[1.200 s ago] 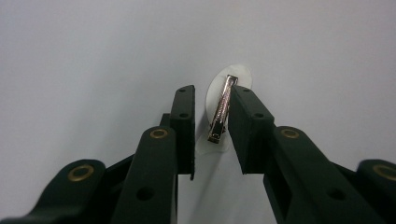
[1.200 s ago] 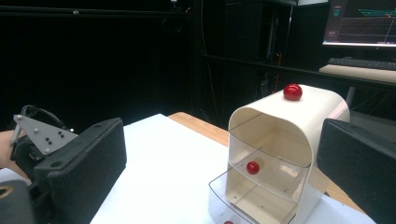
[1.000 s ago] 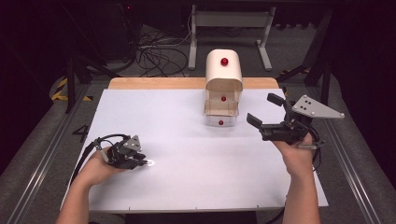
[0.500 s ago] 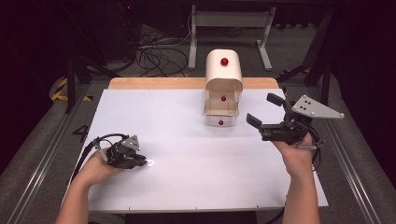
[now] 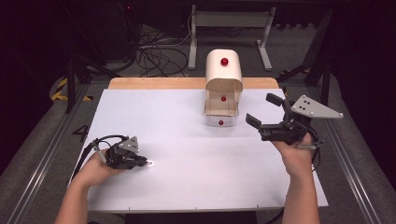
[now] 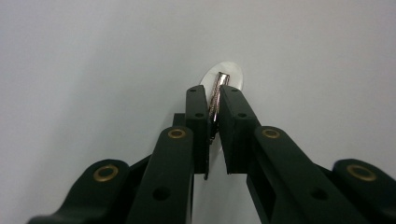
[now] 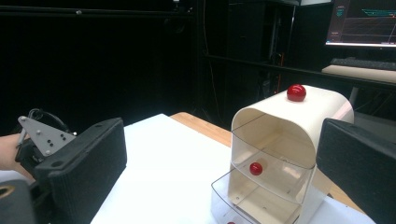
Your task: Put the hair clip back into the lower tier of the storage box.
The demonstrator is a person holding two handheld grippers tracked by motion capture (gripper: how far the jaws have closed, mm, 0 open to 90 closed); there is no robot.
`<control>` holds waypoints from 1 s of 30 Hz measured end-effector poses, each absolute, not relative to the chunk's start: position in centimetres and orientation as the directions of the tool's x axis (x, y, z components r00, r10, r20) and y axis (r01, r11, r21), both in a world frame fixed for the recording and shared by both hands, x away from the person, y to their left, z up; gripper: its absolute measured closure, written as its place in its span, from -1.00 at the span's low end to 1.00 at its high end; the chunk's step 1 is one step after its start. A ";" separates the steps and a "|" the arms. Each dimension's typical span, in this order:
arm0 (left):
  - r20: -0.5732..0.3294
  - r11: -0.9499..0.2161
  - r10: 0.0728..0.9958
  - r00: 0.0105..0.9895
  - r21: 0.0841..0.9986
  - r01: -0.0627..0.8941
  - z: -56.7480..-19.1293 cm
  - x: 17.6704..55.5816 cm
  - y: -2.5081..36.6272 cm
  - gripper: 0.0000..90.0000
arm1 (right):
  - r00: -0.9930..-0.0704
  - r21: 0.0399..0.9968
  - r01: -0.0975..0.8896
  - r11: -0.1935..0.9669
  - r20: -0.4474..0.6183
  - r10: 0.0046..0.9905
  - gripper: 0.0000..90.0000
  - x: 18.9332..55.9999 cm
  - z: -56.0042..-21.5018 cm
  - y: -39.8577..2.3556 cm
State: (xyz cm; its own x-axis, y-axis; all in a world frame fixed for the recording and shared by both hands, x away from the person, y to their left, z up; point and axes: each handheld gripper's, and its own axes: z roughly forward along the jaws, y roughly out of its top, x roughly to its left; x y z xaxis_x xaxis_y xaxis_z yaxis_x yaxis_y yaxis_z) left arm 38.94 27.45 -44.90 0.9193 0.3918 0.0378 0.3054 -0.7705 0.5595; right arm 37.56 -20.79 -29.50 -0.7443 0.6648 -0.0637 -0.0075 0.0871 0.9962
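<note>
The white table (image 5: 187, 121) has a dark room behind it. My left gripper (image 6: 213, 105) is low at 8 o'clock, jaws squeezed tight on a small shiny metal thing (image 6: 216, 95) that points along them. My right gripper (image 5: 266, 116) has wide, empty jaws; the little drawer box (image 5: 223, 88) sits near it at 10 o'clock, closer to this hand.

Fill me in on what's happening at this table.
A person holds a gripper in each hand over a white table. The left gripper is shut on a small metal piece low at the table's near left. The right gripper is open, raised beside a small cream drawer cabinet with red knobs; its bottom drawer is pulled out.
</note>
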 end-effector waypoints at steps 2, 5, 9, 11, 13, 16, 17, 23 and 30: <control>0.032 -0.773 0.384 0.923 0.559 0.302 -44.9 38.9 27.3 0.85 | -0.745 0.996 -0.007 0.086 -0.063 0.665 -0.94 37.6 -29.5 -20.8; 0.033 -0.773 0.380 0.924 0.560 0.298 -44.9 38.8 27.2 0.85 | -0.745 0.996 -0.006 0.085 -0.061 0.665 -0.95 37.5 -29.5 -20.8; 0.032 -0.756 0.381 0.924 0.587 0.292 -44.6 38.7 27.4 0.85 | -0.745 0.996 -0.011 0.085 -0.064 0.664 -0.94 37.5 -29.4 -20.8; 0.030 -0.745 0.379 0.925 0.603 0.286 -44.4 38.7 27.4 0.85 | -0.745 0.996 -0.010 0.085 -0.064 0.664 -0.94 37.5 -29.4 -20.8; 0.034 -0.742 0.378 0.925 0.609 0.281 -44.4 38.7 27.4 0.85 | -0.745 0.996 -0.006 0.088 -0.063 0.664 -0.95 37.5 -29.5 -20.7; 0.032 -0.736 0.381 0.924 0.616 0.281 -44.3 38.6 27.5 0.85 | -0.745 0.996 -0.006 0.087 -0.063 0.664 -0.94 37.5 -29.5 -20.7; 0.041 -0.732 0.383 0.923 0.623 0.276 -44.2 38.6 27.5 0.85 | -0.746 0.996 -0.006 0.087 -0.062 0.663 -0.94 37.5 -29.5 -20.7; 0.039 -0.682 0.407 0.912 0.677 0.276 -43.8 38.6 27.4 0.85 | -0.745 0.996 -0.007 0.085 -0.062 0.664 -0.94 37.5 -29.5 -20.8; 0.045 -0.653 0.418 0.907 0.709 0.266 -43.7 38.5 27.1 0.85 | -0.748 0.996 -0.005 0.086 -0.061 0.661 -0.94 37.6 -29.5 -20.7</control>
State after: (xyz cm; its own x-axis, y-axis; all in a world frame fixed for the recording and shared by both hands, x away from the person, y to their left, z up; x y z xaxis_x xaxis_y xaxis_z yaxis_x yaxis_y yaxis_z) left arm 38.52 27.14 -43.71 0.9071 0.4185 0.0450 0.2660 -0.6527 0.7094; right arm 37.57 -20.67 -29.53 -0.7478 0.6611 -0.0608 -0.0051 0.0860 0.9963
